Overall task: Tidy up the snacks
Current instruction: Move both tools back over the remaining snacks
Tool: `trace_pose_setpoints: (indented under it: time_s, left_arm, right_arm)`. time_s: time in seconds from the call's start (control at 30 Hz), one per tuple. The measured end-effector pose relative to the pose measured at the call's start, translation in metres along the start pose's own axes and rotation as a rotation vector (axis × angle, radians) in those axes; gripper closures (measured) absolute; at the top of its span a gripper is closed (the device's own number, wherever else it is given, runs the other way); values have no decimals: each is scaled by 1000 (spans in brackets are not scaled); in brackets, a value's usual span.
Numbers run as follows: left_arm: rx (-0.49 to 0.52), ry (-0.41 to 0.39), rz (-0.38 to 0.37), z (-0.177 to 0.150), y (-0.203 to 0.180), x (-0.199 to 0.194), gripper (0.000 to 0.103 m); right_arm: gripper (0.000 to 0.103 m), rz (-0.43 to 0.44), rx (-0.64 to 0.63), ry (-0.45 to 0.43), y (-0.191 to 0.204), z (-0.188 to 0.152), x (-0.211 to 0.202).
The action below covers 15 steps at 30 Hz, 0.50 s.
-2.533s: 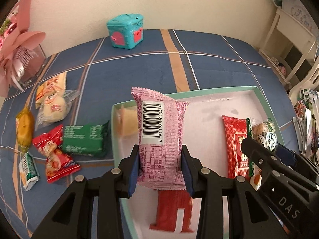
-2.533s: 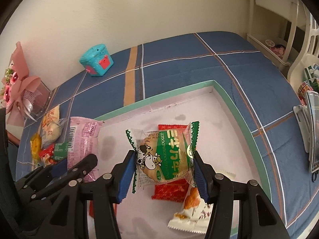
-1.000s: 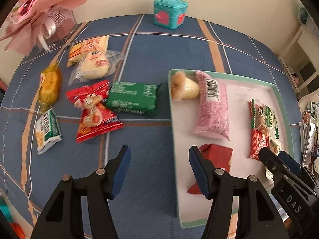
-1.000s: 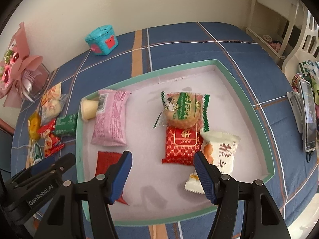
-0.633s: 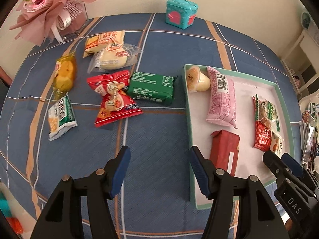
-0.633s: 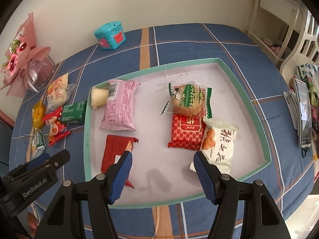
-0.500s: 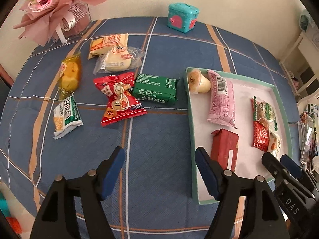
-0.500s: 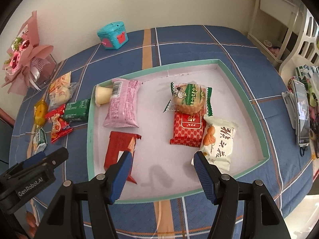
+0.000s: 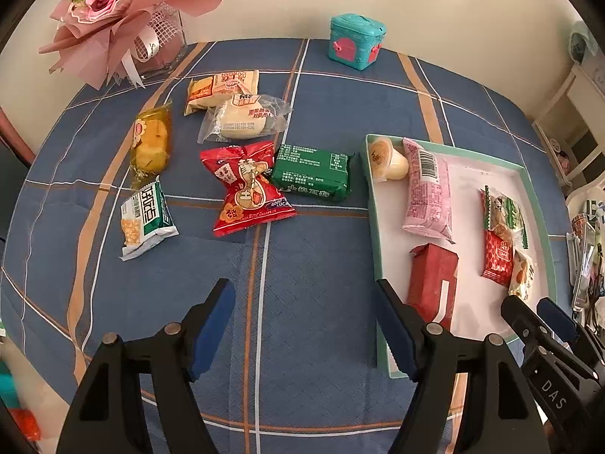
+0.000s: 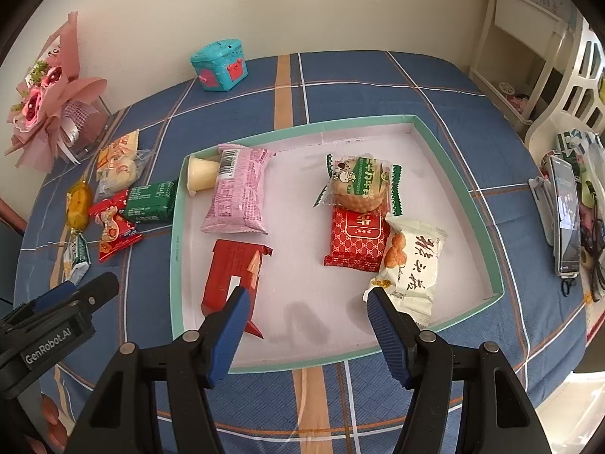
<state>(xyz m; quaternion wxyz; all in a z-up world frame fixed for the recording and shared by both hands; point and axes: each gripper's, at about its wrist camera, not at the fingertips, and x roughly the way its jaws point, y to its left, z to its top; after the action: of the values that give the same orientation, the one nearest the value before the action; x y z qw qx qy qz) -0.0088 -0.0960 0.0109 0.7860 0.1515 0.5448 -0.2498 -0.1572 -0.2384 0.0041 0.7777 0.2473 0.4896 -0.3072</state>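
A teal-rimmed tray [image 10: 302,130] on the blue checked cloth holds a pink packet [image 10: 236,193], a jelly cup [image 10: 200,172], a green cookie pack [image 10: 359,183], a red packet [image 10: 357,238], a white packet [image 10: 412,265] and a dark red packet [image 10: 232,272]. Left of the tray lie a green packet [image 9: 312,172], a red candy-shaped pack [image 9: 245,189], a wrapped bun [image 9: 244,119], a yellow cake [image 9: 151,143] and others. My left gripper [image 9: 302,291] hovers over bare cloth, jaws opening, nothing between them. My right gripper [image 10: 307,295] stands open and empty above the tray's near edge.
A pink bouquet [image 9: 121,7] stands at the far left corner and a teal toy box [image 9: 355,41] near the wall. A phone on a stand [image 10: 565,212] and cables sit at the right edge. White furniture [image 10: 529,38] stands beyond the table.
The pink packet and the green cookie pack, earlier held, now lie in the tray. Both grippers have pulled back and up, and the left jaws have spread wider.
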Motion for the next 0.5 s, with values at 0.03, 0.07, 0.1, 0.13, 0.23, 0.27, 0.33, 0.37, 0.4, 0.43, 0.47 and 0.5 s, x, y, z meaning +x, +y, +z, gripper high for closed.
trace_pose_setpoints:
  time_s: [0.03, 0.07, 0.1, 0.13, 0.23, 0.27, 0.33, 0.37, 0.4, 0.43, 0.47, 0.5]
  left_arm:
    - [1, -1, 4, 1, 0, 0, 27]
    - [2, -2, 11, 1, -1, 0, 24]
    - [5, -6, 21, 1, -1, 0, 17]
    - [8, -12, 31, 1, -1, 0, 14]
    - [16, -31, 70, 2, -1, 0, 10]
    - [16, -33, 77, 2, 0, 0, 9]
    - [12, -35, 85, 2, 2, 1, 6]
    - [11, -35, 89, 3, 3, 1, 5]
    - [11, -39, 94, 3, 3, 1, 5]
    - [12, -43, 99, 3, 3, 0, 5]
    - [13, -46, 102, 3, 3, 0, 5]
    - [15, -49, 105, 3, 3, 0, 5]
  right_arm:
    - [34, -2, 0, 1, 0, 0, 0]
    - [33, -4, 0, 1, 0, 1, 1]
    - [30, -6, -2, 1, 1, 1, 1]
    - [28, -7, -3, -1, 1, 1, 1]
    - [16, -10, -9, -10, 3, 2, 1]
    - [14, -14, -13, -12, 4, 2, 1]
    - [5, -25, -24, -19, 5, 3, 1]
    - [2, -32, -31, -23, 6, 3, 1]
    - [0, -39, -36, -25, 6, 3, 2]
    - [0, -47, -43, -31, 7, 3, 1]
    - [0, -51, -47, -34, 8, 3, 1]
    - [0, -52, -50, -37, 7, 3, 1]
